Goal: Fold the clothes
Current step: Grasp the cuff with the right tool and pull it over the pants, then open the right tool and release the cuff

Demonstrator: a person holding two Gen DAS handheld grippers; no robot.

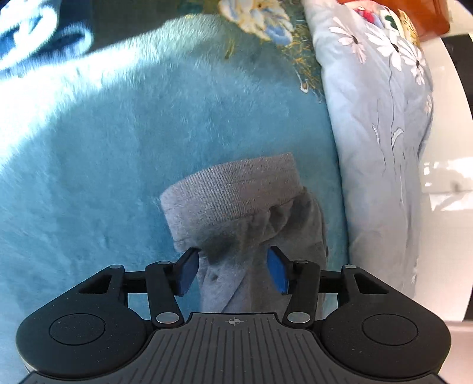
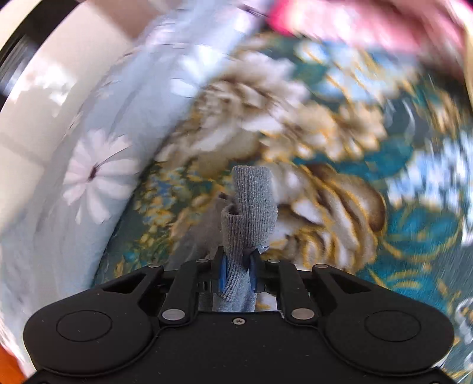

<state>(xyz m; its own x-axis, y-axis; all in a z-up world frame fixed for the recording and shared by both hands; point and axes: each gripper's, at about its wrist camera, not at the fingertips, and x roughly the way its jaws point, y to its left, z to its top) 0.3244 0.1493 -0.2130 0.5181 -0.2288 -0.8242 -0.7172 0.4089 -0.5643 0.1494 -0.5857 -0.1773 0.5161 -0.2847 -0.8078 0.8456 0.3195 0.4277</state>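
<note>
Left gripper (image 1: 233, 270): the jaws stand wide apart, one blue pad on each side of the grey garment (image 1: 248, 224). The left pad (image 1: 187, 273) sits at the fabric's edge; the right pad (image 1: 278, 273) lies against or just beside the gathered cloth. No pinch is visible, so the fabric lies loosely between the fingers. The gripper points forward and down over the bed, with the ribbed cuff (image 1: 233, 184) directly ahead of the fingertips, lying on the teal fleece blanket (image 1: 118, 147).

To the right of the garment runs a pale blue quilt (image 1: 381, 112) printed with white daisies. Beyond it is a white surface (image 1: 443, 177). An orange-brown wooden item (image 1: 425, 14) shows at the upper right corner.

Right gripper (image 2: 238, 270): the jaws are nearly closed and clamp a second ribbed grey cuff (image 2: 251, 203) between the blue pads (image 2: 222, 276). The cuff stands upright out of the fingers, folded over at its tip. The gripper is held above the bed, pointing down toward a floral bedspread (image 2: 325, 147) in teal, gold and cream. The background is heavily motion-blurred. The daisy quilt (image 2: 97, 168) lies at the left of this view, and a pink item (image 2: 369, 23), too blurred to identify, crosses the top edge.
</note>
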